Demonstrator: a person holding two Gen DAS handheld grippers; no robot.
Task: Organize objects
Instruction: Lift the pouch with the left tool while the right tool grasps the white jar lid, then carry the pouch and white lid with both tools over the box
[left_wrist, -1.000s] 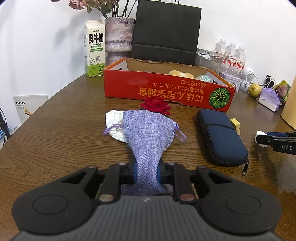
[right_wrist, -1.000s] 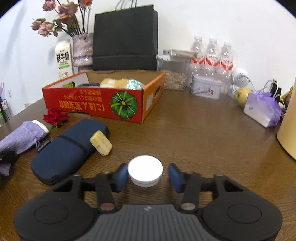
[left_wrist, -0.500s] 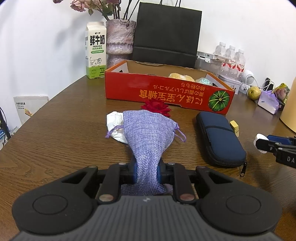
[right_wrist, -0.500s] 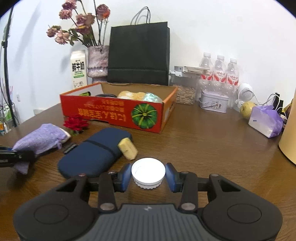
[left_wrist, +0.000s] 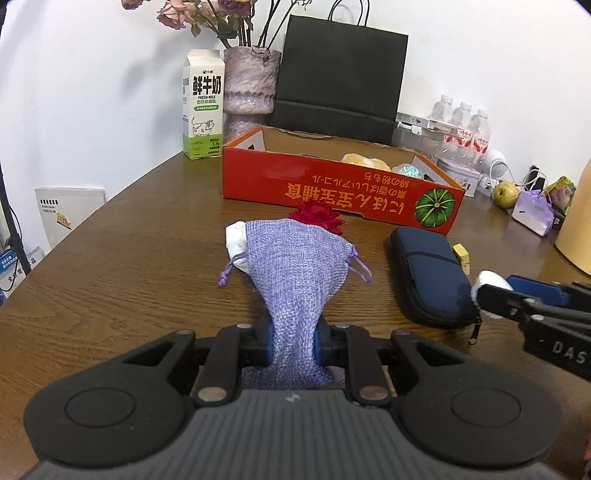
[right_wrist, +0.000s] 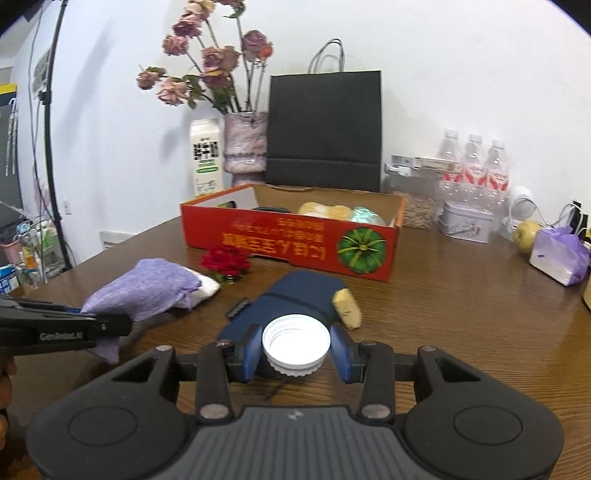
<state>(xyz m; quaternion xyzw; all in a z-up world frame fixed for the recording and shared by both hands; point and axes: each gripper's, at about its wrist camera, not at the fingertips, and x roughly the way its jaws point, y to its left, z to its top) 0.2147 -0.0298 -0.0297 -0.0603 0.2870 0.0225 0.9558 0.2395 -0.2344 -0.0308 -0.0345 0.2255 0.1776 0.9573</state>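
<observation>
My left gripper (left_wrist: 293, 341) is shut on the bottom end of a purple drawstring pouch (left_wrist: 295, 266) and holds it off the table; it also shows in the right wrist view (right_wrist: 147, 288). My right gripper (right_wrist: 295, 350) is shut on a white round lid (right_wrist: 295, 341), lifted above a navy zip case (right_wrist: 295, 295); the lid also shows at the right of the left wrist view (left_wrist: 489, 282). A red open box (left_wrist: 332, 188) holding bread and other items stands behind. A red fabric flower (left_wrist: 317, 218) lies before the box.
A small yellow block (right_wrist: 347, 302) rests by the navy case (left_wrist: 428, 273). Behind the box stand a milk carton (left_wrist: 203, 110), a vase of dried roses (left_wrist: 251, 85) and a black paper bag (left_wrist: 340, 74). Water bottles (right_wrist: 476, 162), a tin, an apple (right_wrist: 526, 234) and a purple packet sit at the right.
Both grippers have risen with their loads. The right gripper closed on the lid, lifted it and moved left over the navy case. The pouch hangs higher off the table.
</observation>
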